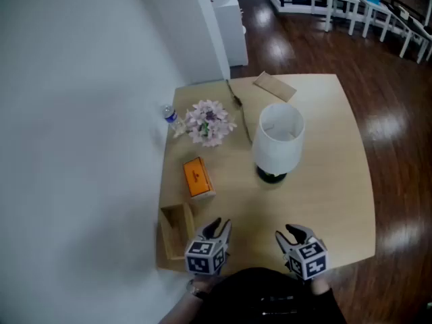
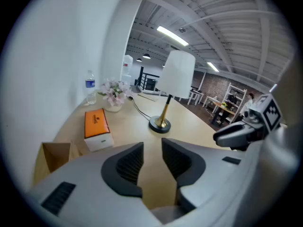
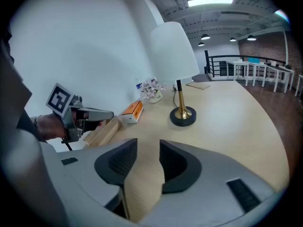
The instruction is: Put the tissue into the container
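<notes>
An orange and white tissue box point(image 1: 197, 177) lies on the light wooden table point(image 1: 331, 181), left of centre. In front of it, at the table's left corner, stands an open wooden container point(image 1: 177, 229). The left gripper view also shows the tissue box point(image 2: 96, 123) and the container point(image 2: 54, 155). My left gripper point(image 1: 217, 227) hovers at the near edge just right of the container, jaws a little apart and empty. My right gripper point(image 1: 291, 235) sits beside it, open with nothing between its jaws. The right gripper view shows the box point(image 3: 131, 111) and the container point(image 3: 105, 131) to the left.
A white-shaded lamp point(image 1: 278, 144) with a dark base stands mid-table, its cord running back. A bunch of pale flowers point(image 1: 209, 121) and a water bottle point(image 1: 170, 115) stand by the wall. A brown envelope point(image 1: 274, 85) lies at the far edge.
</notes>
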### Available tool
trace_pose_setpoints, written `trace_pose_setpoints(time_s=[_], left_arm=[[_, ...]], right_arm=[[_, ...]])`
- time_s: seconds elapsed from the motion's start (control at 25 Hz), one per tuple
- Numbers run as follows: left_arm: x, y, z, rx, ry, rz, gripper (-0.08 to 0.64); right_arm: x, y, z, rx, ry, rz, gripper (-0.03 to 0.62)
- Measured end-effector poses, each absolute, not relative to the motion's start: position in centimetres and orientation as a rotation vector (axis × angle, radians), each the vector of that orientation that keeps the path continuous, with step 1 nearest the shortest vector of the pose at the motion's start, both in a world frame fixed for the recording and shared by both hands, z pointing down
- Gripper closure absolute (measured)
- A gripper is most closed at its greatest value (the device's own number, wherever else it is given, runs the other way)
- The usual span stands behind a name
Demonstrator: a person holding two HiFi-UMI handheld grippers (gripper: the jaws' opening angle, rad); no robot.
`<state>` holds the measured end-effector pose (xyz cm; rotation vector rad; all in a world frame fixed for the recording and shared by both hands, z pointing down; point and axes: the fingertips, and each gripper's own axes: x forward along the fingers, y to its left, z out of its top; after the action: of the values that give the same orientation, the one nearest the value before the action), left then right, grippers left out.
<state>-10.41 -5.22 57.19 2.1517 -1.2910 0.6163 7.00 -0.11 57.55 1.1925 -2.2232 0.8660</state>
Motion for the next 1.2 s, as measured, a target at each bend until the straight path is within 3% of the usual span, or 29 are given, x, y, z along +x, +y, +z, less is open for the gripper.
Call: trace_pose_setpoints(time_s=[0.12, 0.28, 0.56, 0.88, 1.2], left_arm=[[-12.4, -9.7, 57.1, 2.112, -1.397, 0.635, 0.218], [-15.8, -16.4, 57.3, 2.051, -1.534, 0.666, 0.095], [-20.8, -24.4, 62.0, 1.851, -1.613, 0.718, 0.055], [-22.3, -26.2, 67.6, 1.72, -1.579, 0.811, 0.052], [-22.9, -25.8, 69.4, 1.682, -1.574, 0.902, 0.12]], right_arm=[[6.9, -0.8, 58.0, 1.181, -2.223, 0.873, 0.437], [6.7, -1.3, 58.7, 1.152, -2.2, 0.894, 0.437], [7.4, -1.8, 60.2, 1.155, -2.142, 0.961, 0.437], [8.4, -2.8, 60.5, 1.203, -2.104, 1.015, 0.437], [8.5, -3.1, 60.9, 1.209, -2.09, 1.02, 0.437]])
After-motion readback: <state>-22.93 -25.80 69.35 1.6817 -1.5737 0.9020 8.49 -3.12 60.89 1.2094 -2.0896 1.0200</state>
